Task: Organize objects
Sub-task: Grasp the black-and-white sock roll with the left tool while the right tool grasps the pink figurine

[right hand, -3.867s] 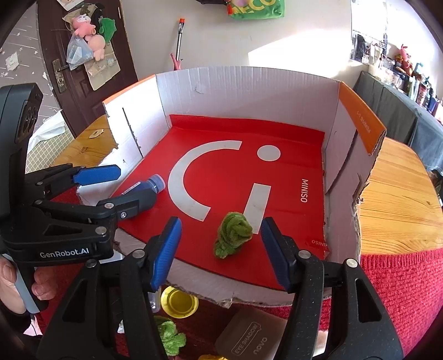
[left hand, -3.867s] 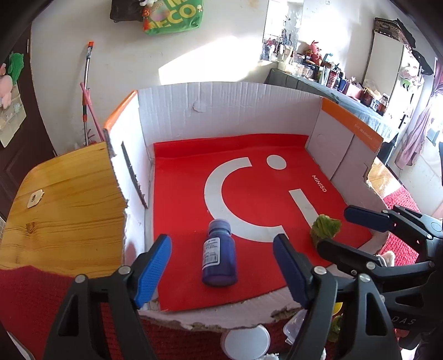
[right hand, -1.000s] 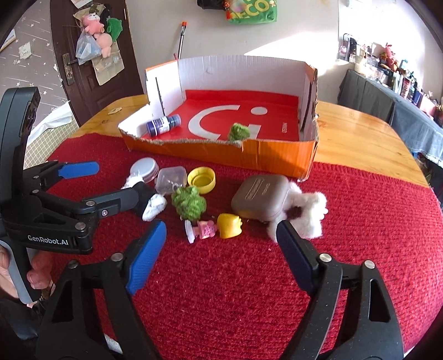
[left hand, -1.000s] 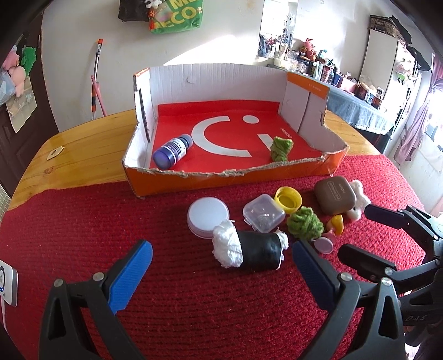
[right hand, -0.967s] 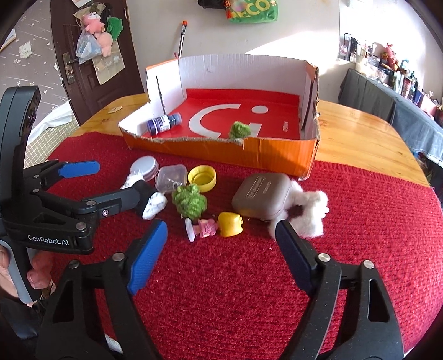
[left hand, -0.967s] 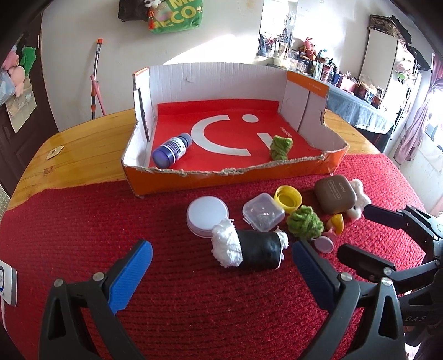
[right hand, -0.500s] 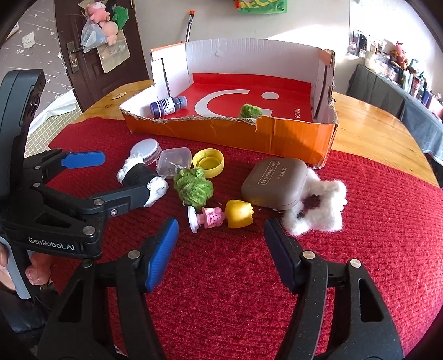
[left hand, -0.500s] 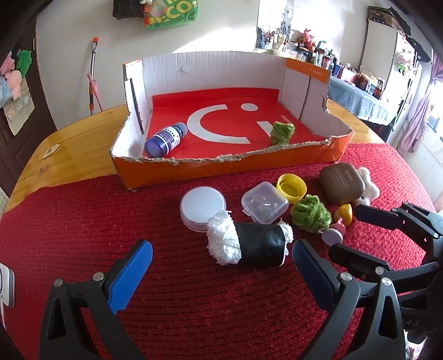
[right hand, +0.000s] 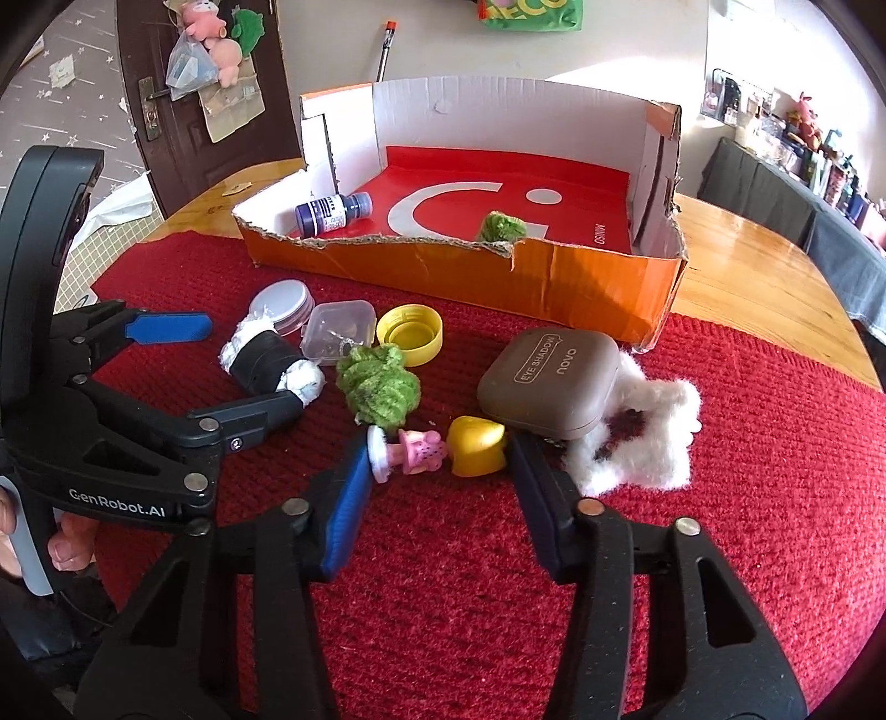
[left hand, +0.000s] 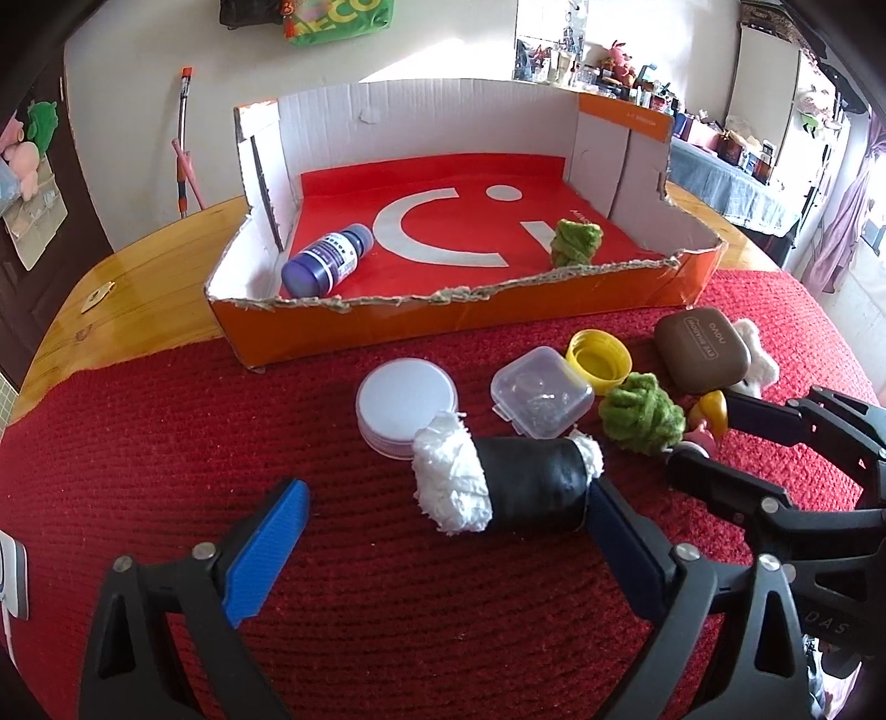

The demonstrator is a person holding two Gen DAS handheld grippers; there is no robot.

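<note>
A slip is the likeliest fault: the right gripper (right hand: 440,476), whose jaws have just been closing, brackets 2 loose pieces at once, the pink toy (right hand: 410,451) and the yellow cap (right hand: 476,446), and neither is seen to be pinched yet, so 1 could be squeezed out sideways. Both lie at 12 o'clock between its pads. The left gripper (left hand: 443,526) is spread wide, having just closed slightly, with the black roll (left hand: 506,482) between its jaws at 1 o'clock, unpinched. The cardboard box (left hand: 443,321) lies beyond at 12 o'clock.

The green bag (right hand: 530,12) is cut off at the top edge; the shelf clutter (left hand: 587,61), upper right, is too small to tell.
</note>
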